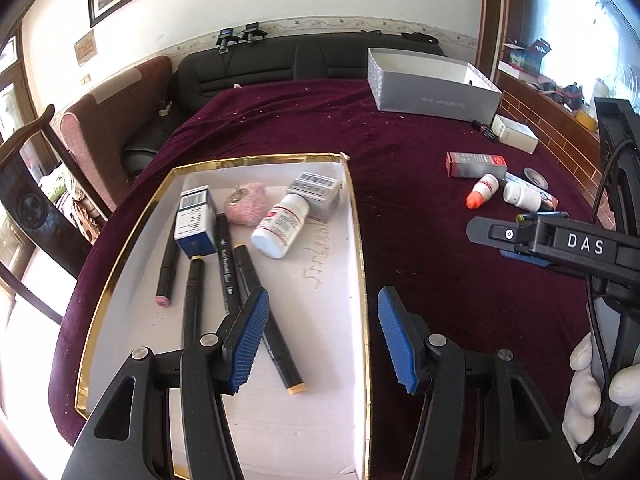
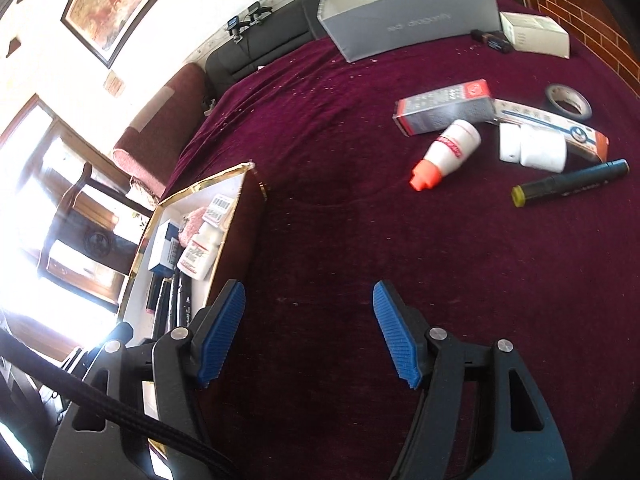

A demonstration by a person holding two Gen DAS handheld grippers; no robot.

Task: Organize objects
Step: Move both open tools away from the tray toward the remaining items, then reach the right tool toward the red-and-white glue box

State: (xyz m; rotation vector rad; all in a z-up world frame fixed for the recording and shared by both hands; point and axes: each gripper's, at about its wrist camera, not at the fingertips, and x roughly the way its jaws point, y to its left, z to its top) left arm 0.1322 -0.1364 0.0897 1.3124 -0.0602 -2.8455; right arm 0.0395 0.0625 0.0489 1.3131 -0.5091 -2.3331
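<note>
Tools released, nothing gripped.
Left tool (image 1: 318,336) is angled down over gold-rimmed tray (image 1: 362,240) of markers; right tool (image 2: 308,330) is angled down over bench (image 2: 340,240), orange-capped bottle (image 2: 444,152) well ahead.

Both views show daylight illumination. In the left wrist view, a window (image 1: 580,12) at upper right is overexposed, and the lower left corner burns out to white. In the right wrist view, windows (image 2: 44,208) at left are blown out; glare spreads over the adjoining frame and washes out detail there. The maroon cloth (image 2: 340,208) renders dark, with a faint shadow at centre. The white tray floor (image 1: 312,264) is bright and evenly lit. Fisheye distortion bends straight lines toward the edges; the corners vignette to black. Focus is acceptable at centre and softer at the periphery, with slight blur overall in the right wrist view.
</note>
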